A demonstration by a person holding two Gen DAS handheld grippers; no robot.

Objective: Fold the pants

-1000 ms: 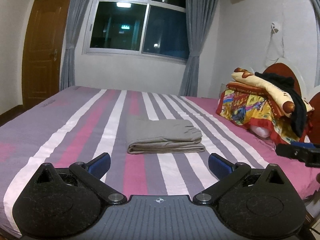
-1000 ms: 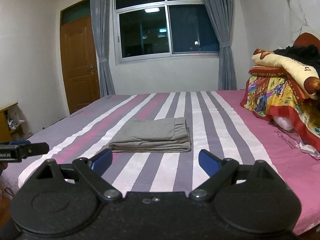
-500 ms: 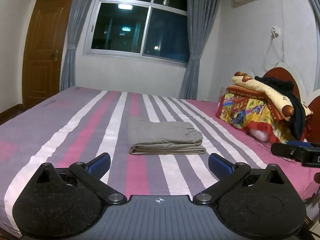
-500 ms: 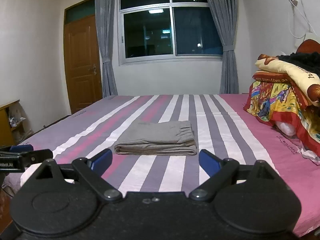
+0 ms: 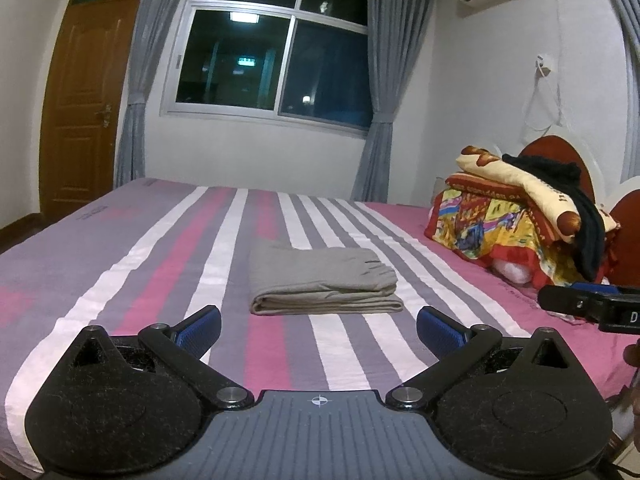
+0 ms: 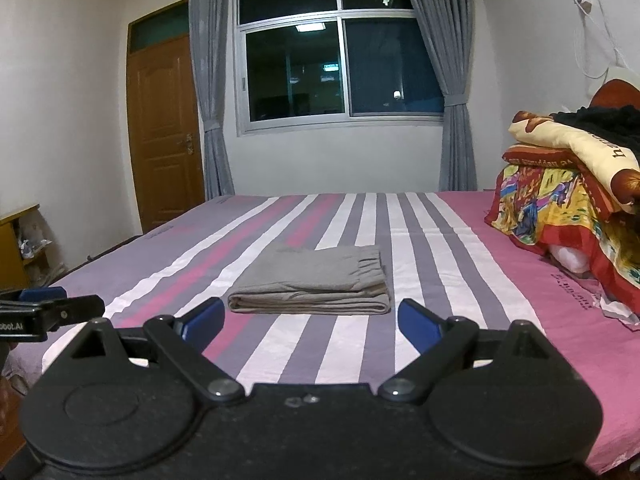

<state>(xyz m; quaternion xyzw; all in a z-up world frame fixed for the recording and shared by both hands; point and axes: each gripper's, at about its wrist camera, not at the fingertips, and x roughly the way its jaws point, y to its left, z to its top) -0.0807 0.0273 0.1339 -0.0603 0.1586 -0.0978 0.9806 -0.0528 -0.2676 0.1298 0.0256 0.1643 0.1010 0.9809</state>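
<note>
My left gripper (image 5: 318, 330) is spread wide, its blue pads (image 5: 199, 328) far apart with nothing between them, held above the near edge of the bed (image 5: 120, 248). My right gripper (image 6: 310, 322) is the same: fingers parted, blue pads (image 6: 418, 326) clear of any cloth, gripping nothing. Each gripper shows at the edge of the other's view, the right one off to the right of my left fingers, the left one off to the left of my right fingers.

Just beyond both sets of fingertips, roughly centred between them and not touching them, the grey pants (image 5: 320, 286) lie folded into a flat, layered rectangle on the striped sheet. The folded edge faces me; the gathered waistband sits at the right end. Seen past my right fingers, the pants (image 6: 314, 286) rest across the purple, white and pink stripes, well away from every edge of the bed.

Further off and to the right of my fingers, a pile of colourful blankets (image 5: 516, 220) sits at the head of the bed with a black garment (image 5: 576, 200) draped over it. Beyond the far side of the bed are the window (image 6: 340, 52), grey curtains (image 6: 210, 92) either side, and a wooden door (image 6: 166, 132) to the left.
</note>
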